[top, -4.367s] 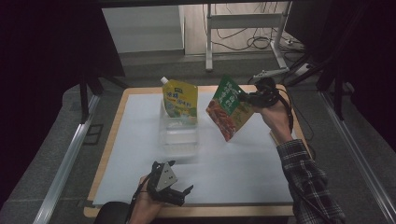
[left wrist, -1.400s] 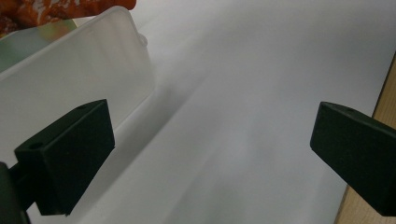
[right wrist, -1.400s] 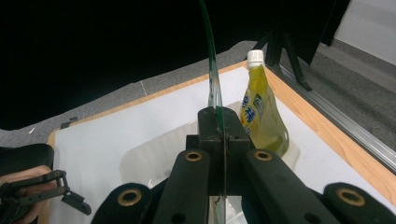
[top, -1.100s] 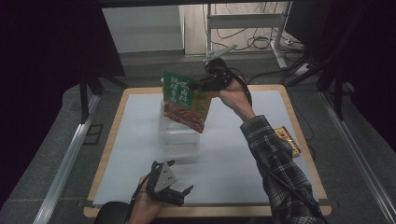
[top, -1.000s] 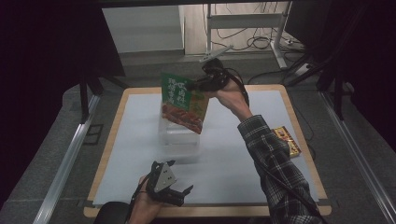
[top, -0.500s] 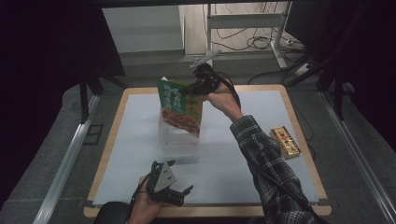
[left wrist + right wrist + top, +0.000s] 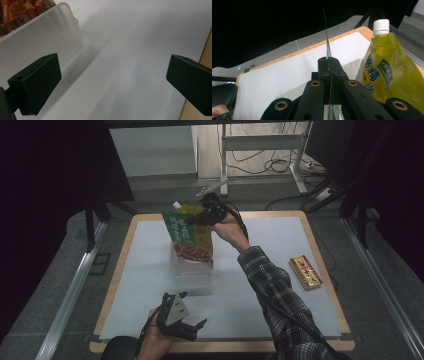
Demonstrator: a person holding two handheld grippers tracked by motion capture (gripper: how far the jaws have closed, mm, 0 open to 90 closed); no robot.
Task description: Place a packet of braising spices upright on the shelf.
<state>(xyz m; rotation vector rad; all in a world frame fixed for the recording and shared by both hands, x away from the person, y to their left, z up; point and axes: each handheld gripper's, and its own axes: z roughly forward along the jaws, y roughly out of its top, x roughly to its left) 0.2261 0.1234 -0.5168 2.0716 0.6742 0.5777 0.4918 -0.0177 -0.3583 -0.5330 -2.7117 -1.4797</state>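
Observation:
My right gripper [image 7: 204, 216] is shut on the top edge of a green snack bag [image 7: 190, 237] and holds it upright over a clear plastic bin [image 7: 192, 270] at the middle of the white mat. In the right gripper view the bag's thin green edge [image 7: 327, 42] rises from between the pressed jaws [image 7: 329, 66]. A yellow spouted pouch [image 7: 387, 75] with a white cap stands just behind the bag inside the bin. My left gripper [image 7: 187, 312] rests near the front edge, open, and the bin's frosted wall [image 7: 45, 42] lies just ahead of its left jaw.
A flat gold and red box [image 7: 305, 272] lies on the mat's right side. The mat lies on a wooden board [image 7: 120, 270]; beyond the board stand metal frame legs and floor cables [image 7: 260, 165].
My right gripper has carried the green bag leftward and down, from above the bin to partly inside it beside the yellow pouch. The left gripper has stayed still.

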